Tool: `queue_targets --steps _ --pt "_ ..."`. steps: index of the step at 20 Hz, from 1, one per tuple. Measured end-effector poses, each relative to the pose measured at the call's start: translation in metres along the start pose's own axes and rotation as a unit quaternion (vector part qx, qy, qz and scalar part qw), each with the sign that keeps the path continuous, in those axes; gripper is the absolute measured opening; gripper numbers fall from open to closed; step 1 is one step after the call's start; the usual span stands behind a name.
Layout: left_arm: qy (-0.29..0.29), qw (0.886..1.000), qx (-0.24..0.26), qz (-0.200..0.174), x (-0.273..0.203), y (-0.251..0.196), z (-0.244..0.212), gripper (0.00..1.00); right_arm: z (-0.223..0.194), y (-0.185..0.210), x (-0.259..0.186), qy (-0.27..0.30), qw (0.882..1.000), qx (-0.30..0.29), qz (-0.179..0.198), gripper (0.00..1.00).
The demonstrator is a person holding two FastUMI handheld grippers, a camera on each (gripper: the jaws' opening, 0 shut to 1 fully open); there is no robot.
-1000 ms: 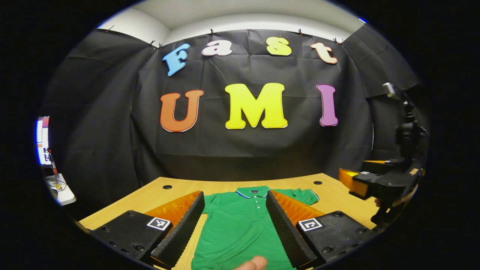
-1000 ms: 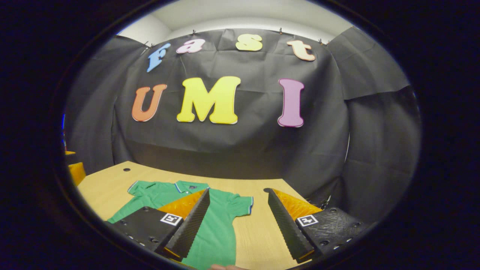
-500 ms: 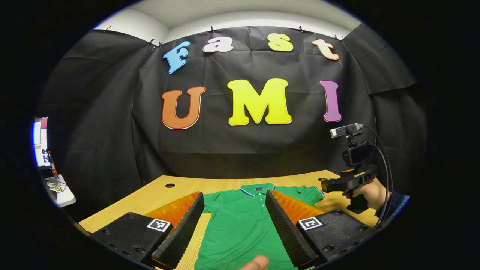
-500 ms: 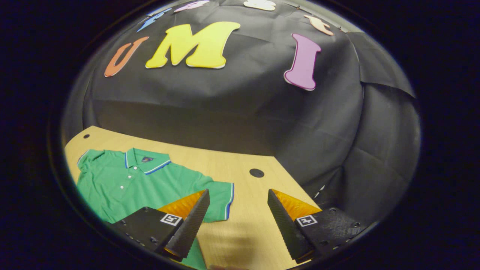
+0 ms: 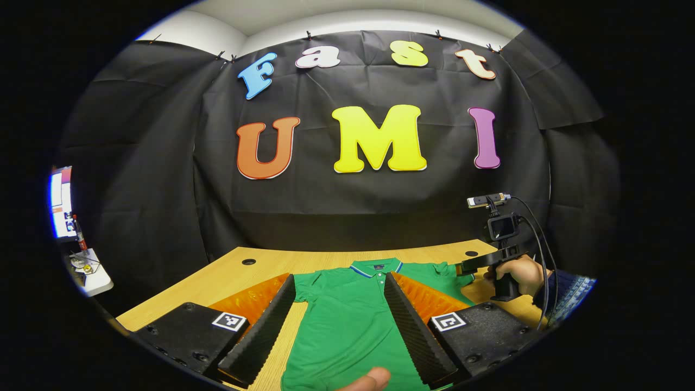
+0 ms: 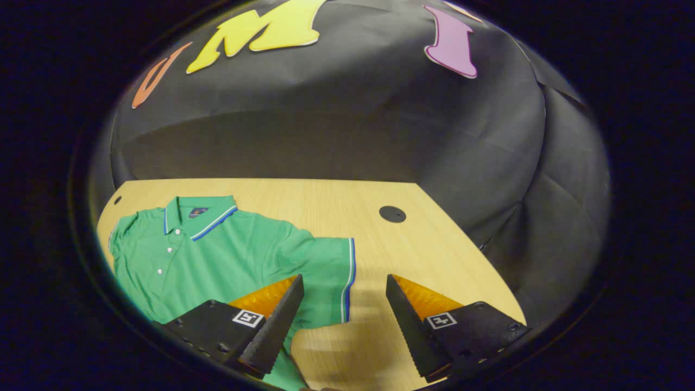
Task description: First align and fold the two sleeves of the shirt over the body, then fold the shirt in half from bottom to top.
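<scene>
A green polo shirt (image 5: 347,320) with a blue-and-white trimmed collar lies flat, front up, on the wooden table (image 5: 228,279). My left gripper (image 5: 339,278) is open above the shirt's body, with the chest showing between its fingers. In the right gripper view the shirt (image 6: 217,255) is spread at the left, and its short sleeve (image 6: 326,266) ends in a striped cuff. My right gripper (image 6: 344,279) is open and tilted down over that cuff, close above the table. The left gripper view shows the right gripper (image 5: 478,266) held by a hand (image 5: 516,274) beside that sleeve.
Round cable holes (image 6: 392,214) sit in the table (image 6: 326,201) near its far corners. The black cloth wall stands right behind the table's back edge. A lit screen (image 5: 61,201) and a small white shelf (image 5: 92,274) are at the far left. A thumb (image 5: 369,377) shows at the bottom.
The right gripper has moved forward and pitched down toward the shirt's right sleeve, so the table and cuff now loom closer. The left gripper has barely shifted.
</scene>
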State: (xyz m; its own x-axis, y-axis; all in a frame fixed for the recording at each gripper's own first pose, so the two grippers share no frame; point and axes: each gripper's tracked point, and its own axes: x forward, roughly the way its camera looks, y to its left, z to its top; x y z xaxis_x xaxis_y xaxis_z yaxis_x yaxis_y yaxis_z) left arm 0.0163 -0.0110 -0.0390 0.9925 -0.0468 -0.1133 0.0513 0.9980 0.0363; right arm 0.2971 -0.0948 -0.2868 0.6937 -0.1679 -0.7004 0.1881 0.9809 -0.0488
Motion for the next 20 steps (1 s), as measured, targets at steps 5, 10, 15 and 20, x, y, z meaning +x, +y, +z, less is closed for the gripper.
queue_targets --steps 5,10,15,20 --pt "0.012 1.0 -0.001 0.004 0.003 0.002 -0.005 1.0 -0.028 0.003 0.022 0.073 0.994 0.074 0.026 0.69" --pt "0.018 1.0 -0.004 0.007 0.006 0.004 -0.009 1.0 -0.025 0.007 0.024 0.081 0.992 0.083 0.05 0.33" --pt "0.024 1.0 0.0 0.008 0.006 0.004 -0.011 1.0 -0.017 0.008 0.022 0.064 0.995 0.052 0.061 0.07" --pt "0.029 0.999 -0.001 0.014 0.009 0.008 -0.014 1.0 0.007 0.015 0.006 0.005 0.998 -0.057 0.033 0.0"
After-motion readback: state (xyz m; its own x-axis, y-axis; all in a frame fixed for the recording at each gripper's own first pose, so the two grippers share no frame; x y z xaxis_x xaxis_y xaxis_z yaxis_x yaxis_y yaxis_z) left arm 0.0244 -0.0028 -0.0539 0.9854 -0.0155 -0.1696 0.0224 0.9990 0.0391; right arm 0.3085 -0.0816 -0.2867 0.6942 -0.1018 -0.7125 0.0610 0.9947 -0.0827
